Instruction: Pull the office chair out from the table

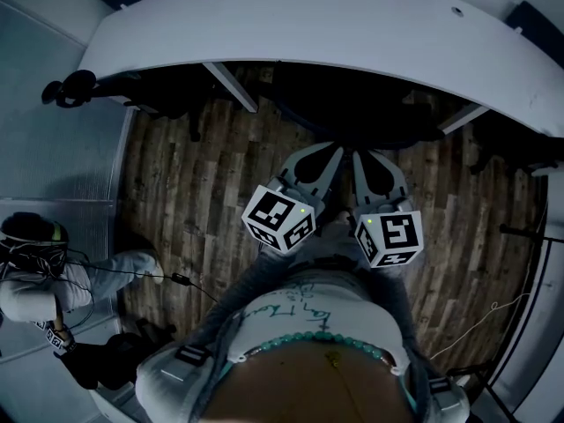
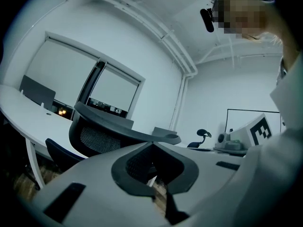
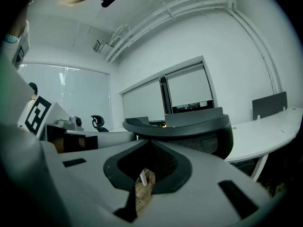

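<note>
At the far left a person point(image 1: 35, 276) crouches by the wall, and a black lead point(image 1: 167, 277) trails onto the floor point(image 1: 176, 192), apart from the chair's likely path. The left gripper point(image 1: 330, 153) is closed with nothing between its jaws and points level at the chair point(image 1: 357, 117), close to the backrest. Whether its tips touch the backrest cannot be told. The chair sits tucked under the table point(image 1: 291, 25), its seat in shadow beneath the top, so the pull looks not yet begun. Neither gripper has hold of the backrest, and each would have to open on it or hook it first. The right gripper point(image 1: 371, 159), just beside the left one, is likewise closed and empty. Table legs point(image 1: 231, 85) stand on either side of the chair, near enough to catch its base if it comes out crooked. At the right a white cable point(image 1: 493, 315) lies on the boards and might snag a castor.
</note>
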Motion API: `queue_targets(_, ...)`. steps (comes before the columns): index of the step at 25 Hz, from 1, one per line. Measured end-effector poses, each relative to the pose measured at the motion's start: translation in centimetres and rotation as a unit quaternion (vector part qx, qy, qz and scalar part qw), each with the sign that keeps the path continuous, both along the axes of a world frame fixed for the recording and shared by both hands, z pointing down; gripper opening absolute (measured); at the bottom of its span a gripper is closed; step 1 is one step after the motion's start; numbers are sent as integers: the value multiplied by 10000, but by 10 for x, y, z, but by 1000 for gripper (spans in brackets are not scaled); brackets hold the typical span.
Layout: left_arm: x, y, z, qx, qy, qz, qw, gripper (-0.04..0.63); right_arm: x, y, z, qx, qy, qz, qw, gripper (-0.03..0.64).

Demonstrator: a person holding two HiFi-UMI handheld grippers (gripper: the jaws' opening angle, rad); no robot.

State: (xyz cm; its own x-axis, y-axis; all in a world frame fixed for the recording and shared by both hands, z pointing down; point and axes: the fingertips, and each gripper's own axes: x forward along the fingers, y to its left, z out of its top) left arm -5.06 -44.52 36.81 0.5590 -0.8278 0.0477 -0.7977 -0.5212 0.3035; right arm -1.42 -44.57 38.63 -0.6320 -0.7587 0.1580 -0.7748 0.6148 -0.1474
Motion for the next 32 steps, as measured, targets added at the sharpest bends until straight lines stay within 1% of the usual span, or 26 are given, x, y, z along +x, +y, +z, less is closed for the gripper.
queue_targets(4,1,1,2,-53,-9,269,9996,11,2,0,1,-39,-41,207,9998,23)
queue_targets(9,-8,-5,2,-156,-17,576,9982,11,-3,-6,3,-182,-13,531,9984,23)
queue_targets(13,-11,-10,2,-212,68,971,9950,11,-3,-10,6,-284,-28,810,9963,23)
queue_targets(16,-15,-12,3,-259,152,1166,9927,11,-3,-9,8,-343,-51,967,9947,23)
queue_targets(21,-19,-14,5,-333,320,1387,9893,11,-4,-8,9,-385,-67,1178,9923,23)
queue_targets(25,-19,-13,5,-321,363,1520,9872,11,-1,-6,11,-400,-4,1341,9902,23)
queue_targets(28,-16,-14,6,-390,495,1632,9846,12,5,-7,11,-410,-127,1403,9892,23)
queue_targets(32,-16,-14,5,-472,700,1716,9815,12,5,-4,6,-425,-461,1250,9902,25)
